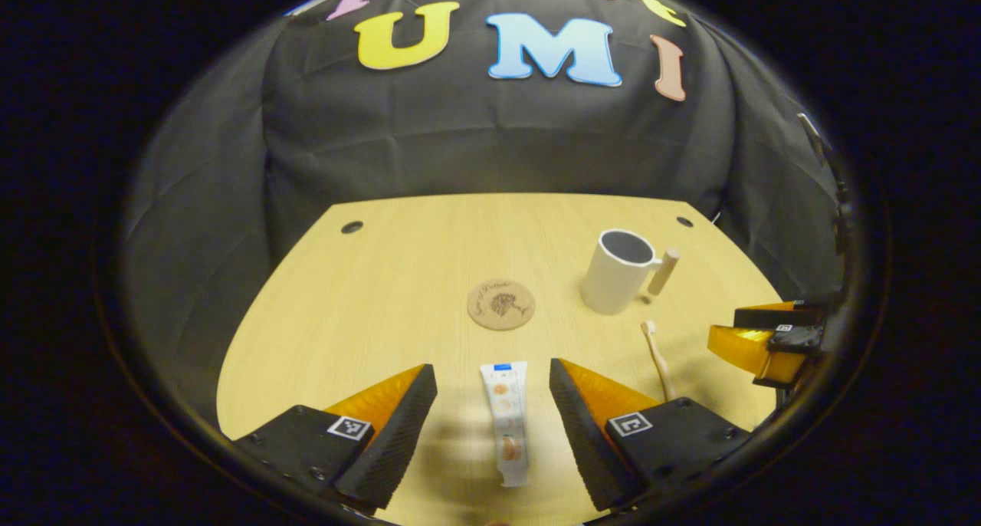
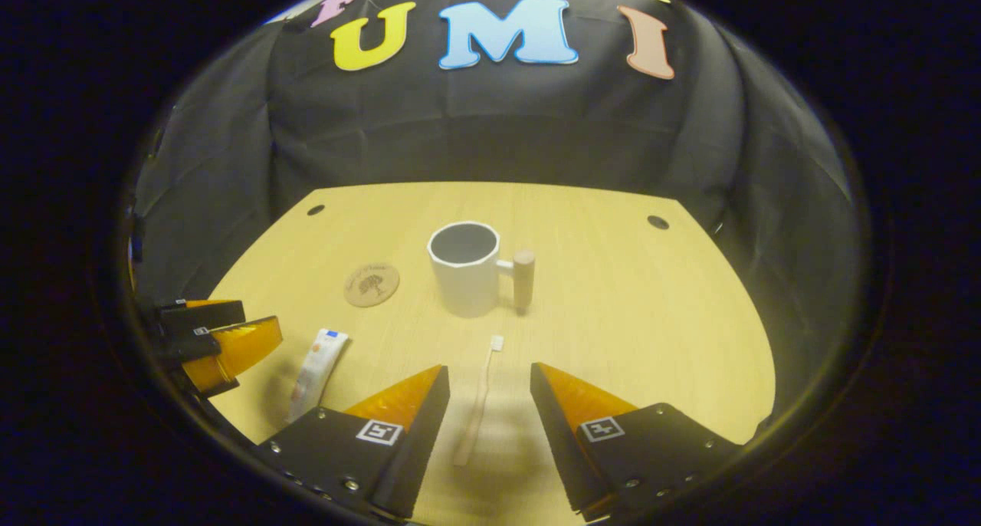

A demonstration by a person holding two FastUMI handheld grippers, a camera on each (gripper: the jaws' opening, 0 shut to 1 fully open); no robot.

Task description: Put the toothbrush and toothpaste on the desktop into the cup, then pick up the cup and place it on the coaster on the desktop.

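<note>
Hovering with both tongs spread wide, my left tongs (image 1: 493, 403) straddle the toothpaste (image 1: 507, 422) and my right tongs (image 2: 481, 403) the toothbrush (image 2: 477, 403), each flat on the table (image 2: 651, 319), lined up for pickup; cup (image 2: 465, 269) and coaster (image 2: 372, 284) wait beyond.

Left gripper (image 1: 493, 392) over the toothpaste (image 1: 507, 422)
Its jaws stand wide apart, the tube lying flat between them on the tabletop (image 1: 368, 296); coaster (image 1: 500, 304), cup (image 1: 619, 271) and toothbrush (image 1: 657, 359) lie beyond.
</note>
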